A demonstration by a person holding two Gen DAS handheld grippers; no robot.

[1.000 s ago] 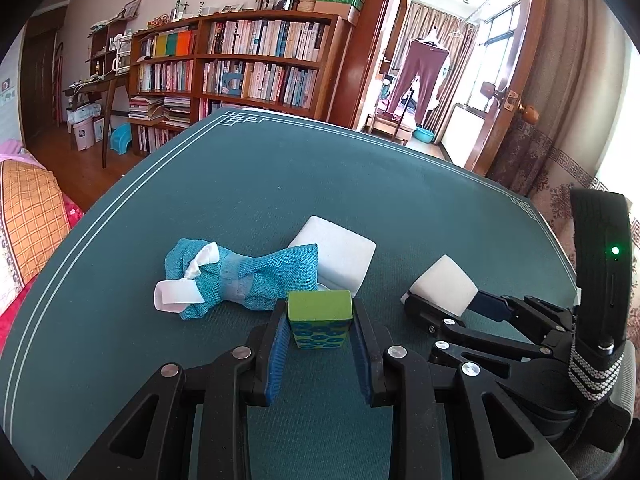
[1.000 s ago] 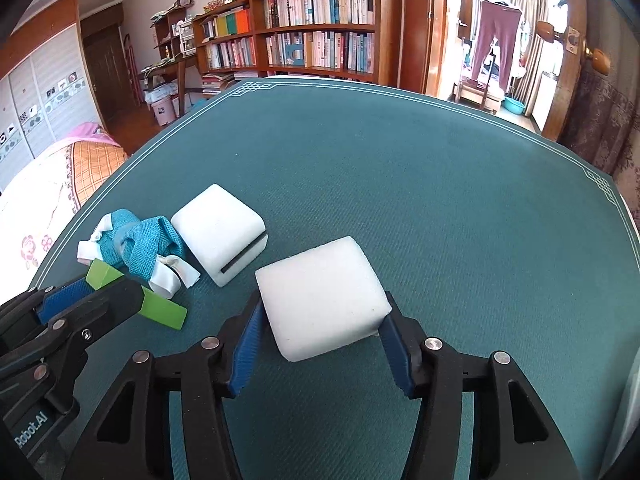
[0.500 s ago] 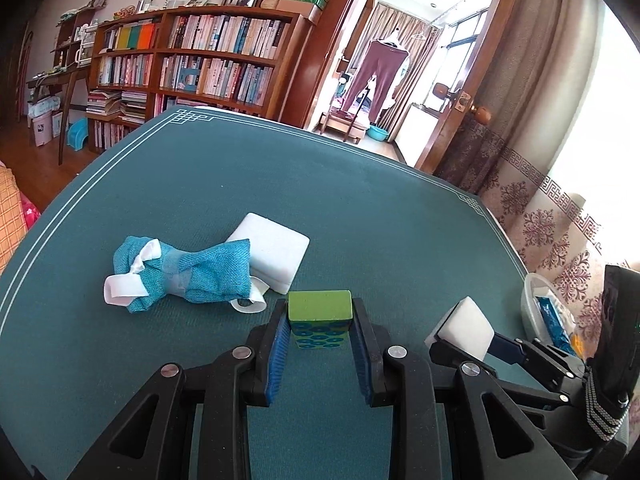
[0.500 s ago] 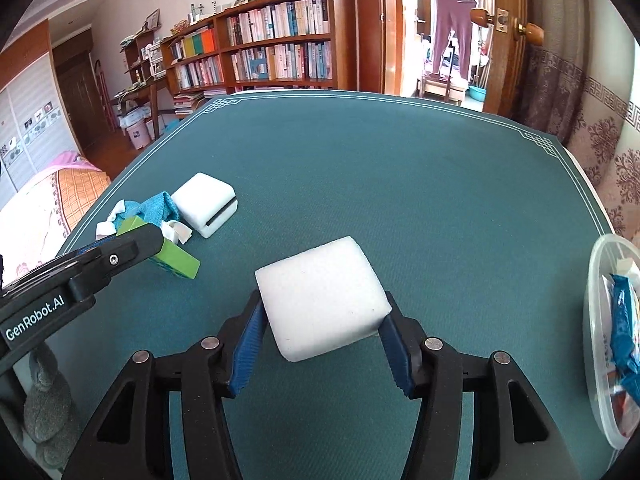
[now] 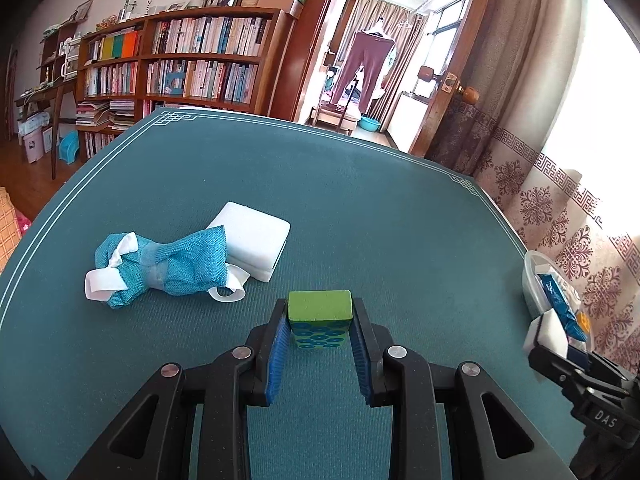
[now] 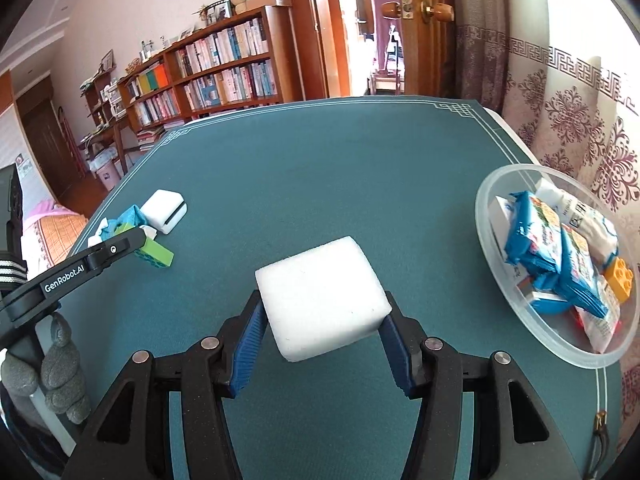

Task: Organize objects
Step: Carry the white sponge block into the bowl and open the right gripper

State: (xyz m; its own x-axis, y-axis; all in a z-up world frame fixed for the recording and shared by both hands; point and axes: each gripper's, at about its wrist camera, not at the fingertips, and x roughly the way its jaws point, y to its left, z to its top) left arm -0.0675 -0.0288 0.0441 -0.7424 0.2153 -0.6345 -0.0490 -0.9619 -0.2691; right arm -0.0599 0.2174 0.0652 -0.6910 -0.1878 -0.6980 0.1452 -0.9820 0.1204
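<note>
My left gripper (image 5: 320, 320) is shut on a green block (image 5: 320, 312) and holds it above the teal table (image 5: 360, 200); the block also shows in the right wrist view (image 6: 157, 253). My right gripper (image 6: 324, 312) is shut on a white sponge (image 6: 322, 296), lifted above the table, left of a clear bowl (image 6: 486, 240). The bowl holds blue snack packets (image 6: 536, 236), a white pouch and an orange brick (image 6: 619, 274). A blue cloth pouch (image 5: 160, 266) and a white box (image 5: 256, 234) lie together on the table's left.
The bowl (image 5: 530, 280) sits at the table's right edge, by the patterned curtain (image 5: 560, 220). A bookshelf (image 5: 180, 64) and an open doorway (image 5: 368, 72) stand beyond the far edge. A bed (image 6: 52, 232) lies off the left side.
Both grippers have swung to the right with their loads. The bowl has come fully into the right wrist view, and the pouch and white box have fallen back to the left.
</note>
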